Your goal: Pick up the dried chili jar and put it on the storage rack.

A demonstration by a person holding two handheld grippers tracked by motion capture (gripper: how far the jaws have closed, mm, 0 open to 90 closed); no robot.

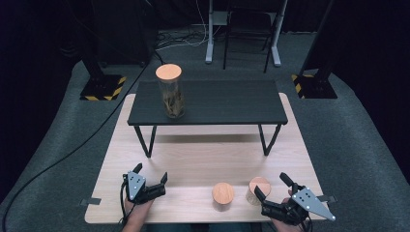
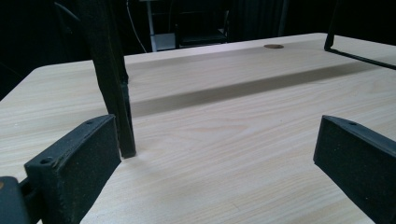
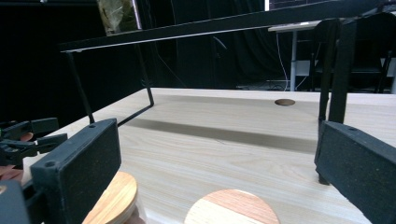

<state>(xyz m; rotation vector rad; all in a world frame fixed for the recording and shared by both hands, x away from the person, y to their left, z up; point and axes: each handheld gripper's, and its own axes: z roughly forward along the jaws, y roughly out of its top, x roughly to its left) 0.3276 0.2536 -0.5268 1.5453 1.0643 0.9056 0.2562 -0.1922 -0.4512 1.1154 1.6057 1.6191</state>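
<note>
Two short wood-lidded jars (image 1: 223,195) (image 1: 257,189) on tabletop (image 1: 193,159). Right hand-held gripper (image 1: 272,185) wide, nearly straddling the right one. Left hand-held gripper (image 1: 151,172) wide, empty.

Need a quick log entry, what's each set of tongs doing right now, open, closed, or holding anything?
Left tongs: open, holding nothing, over the wooden table.
Right tongs: open, holding nothing, beside the two small jars.

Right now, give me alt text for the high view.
Two open claws, left and right, rest at the near edge of a wooden table, beside two short jars. Behind, a tall lidded jar stands on a low black shelf.
</note>
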